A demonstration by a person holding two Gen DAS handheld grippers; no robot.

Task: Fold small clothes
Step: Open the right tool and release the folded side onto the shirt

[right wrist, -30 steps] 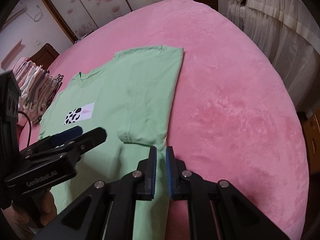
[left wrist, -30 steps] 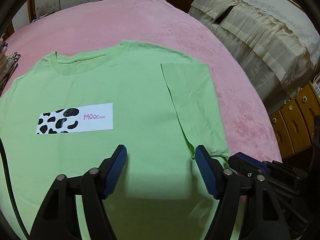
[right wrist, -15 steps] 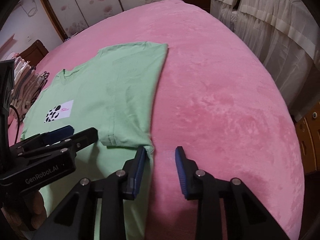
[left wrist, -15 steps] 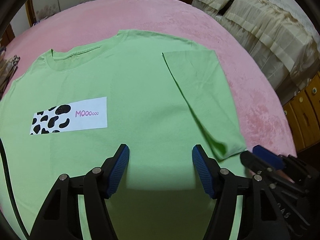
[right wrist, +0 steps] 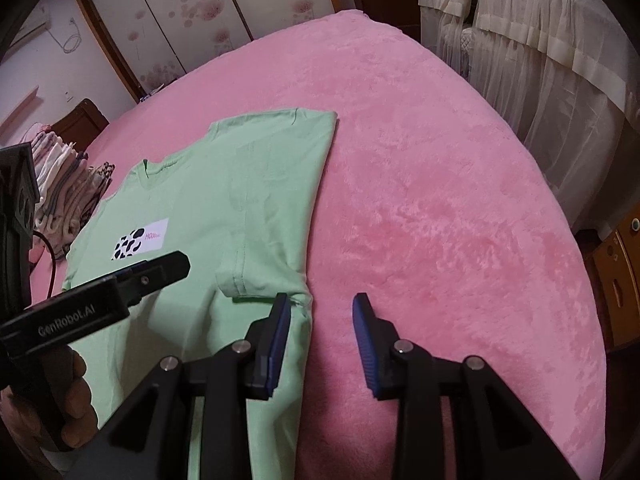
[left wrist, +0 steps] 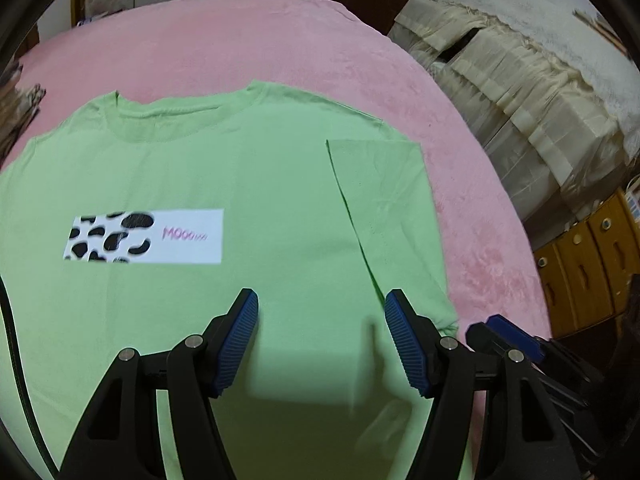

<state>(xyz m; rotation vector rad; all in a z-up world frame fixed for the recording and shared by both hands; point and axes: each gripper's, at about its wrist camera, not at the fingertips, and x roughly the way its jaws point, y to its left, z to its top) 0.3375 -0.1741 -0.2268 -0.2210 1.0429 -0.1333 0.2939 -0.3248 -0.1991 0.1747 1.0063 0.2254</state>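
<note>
Both tools gape empty over the green tee (left wrist: 280, 184) on the bed, right tool (right wrist: 320, 332) straddling its folded edge, left tool (left wrist: 320, 336) mid-shirt.

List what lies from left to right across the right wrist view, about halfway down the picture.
Stack of folded clothes → cow-print patch on the green T-shirt → folded-in sleeve → bare pink blanket → wooden drawers at the right edge.
</note>
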